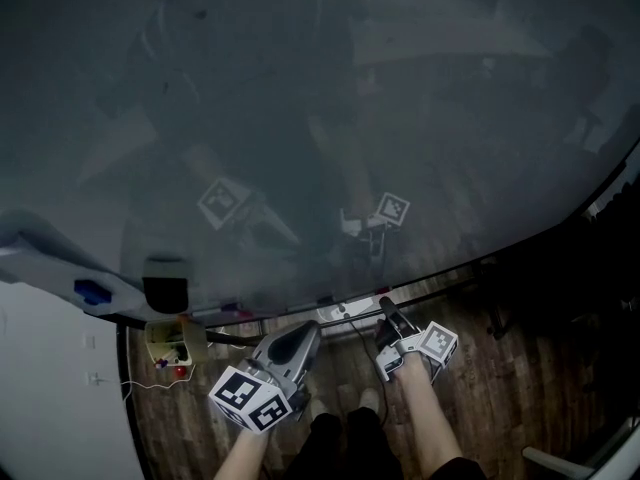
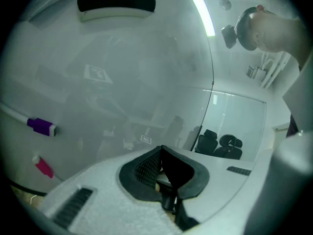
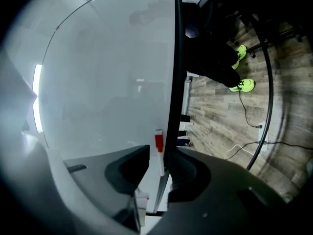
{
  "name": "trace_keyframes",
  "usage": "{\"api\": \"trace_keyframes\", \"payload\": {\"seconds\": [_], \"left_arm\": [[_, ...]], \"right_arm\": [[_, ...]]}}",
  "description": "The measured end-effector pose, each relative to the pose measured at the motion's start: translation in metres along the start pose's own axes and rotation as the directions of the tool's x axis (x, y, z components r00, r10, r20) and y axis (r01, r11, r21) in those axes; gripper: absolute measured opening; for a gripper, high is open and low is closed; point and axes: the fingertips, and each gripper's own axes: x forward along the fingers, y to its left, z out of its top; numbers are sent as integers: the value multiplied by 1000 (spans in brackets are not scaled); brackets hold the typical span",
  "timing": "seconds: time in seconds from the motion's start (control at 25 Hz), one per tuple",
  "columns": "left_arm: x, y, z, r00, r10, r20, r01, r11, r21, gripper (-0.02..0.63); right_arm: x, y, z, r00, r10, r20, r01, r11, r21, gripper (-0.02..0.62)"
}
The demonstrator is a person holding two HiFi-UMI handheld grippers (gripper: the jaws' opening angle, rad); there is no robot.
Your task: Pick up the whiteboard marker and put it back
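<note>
Right tongs point(image 3: 161, 154) stand spread around the whiteboard marker point(image 3: 160, 159), a slim white barrel with 1 red cap, lying unpinched along the whiteboard's point(image 3: 107, 72) black edge; left tongs point(image 2: 163, 153) are pressed together, empty.

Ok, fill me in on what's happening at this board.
A person stands at a glass whiteboard with a gripper in each hand. The right gripper is open, its jaws either side of a red-capped whiteboard marker at the board's bottom edge, not gripping it. The left gripper is shut and empty.
</note>
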Motion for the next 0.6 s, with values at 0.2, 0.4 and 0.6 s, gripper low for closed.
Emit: {"api": "trace_keyframes", "payload": {"seconds": [0.2, 0.4, 0.6], "left_arm": [[-6, -11, 16, 999, -30, 18, 30, 999, 16, 6], [-15, -28, 39, 997, -69, 43, 67, 996, 52, 5], [-28, -43, 55, 993, -100, 61, 94, 991, 92, 5]], "right_arm": [[-27, 31, 1, 1000, 6, 25, -5, 999, -34, 98], [-51, 88, 8, 998, 41, 43, -32, 982, -187, 72], [-66, 158, -1, 991, 132, 37, -110, 927, -359, 46]]}}
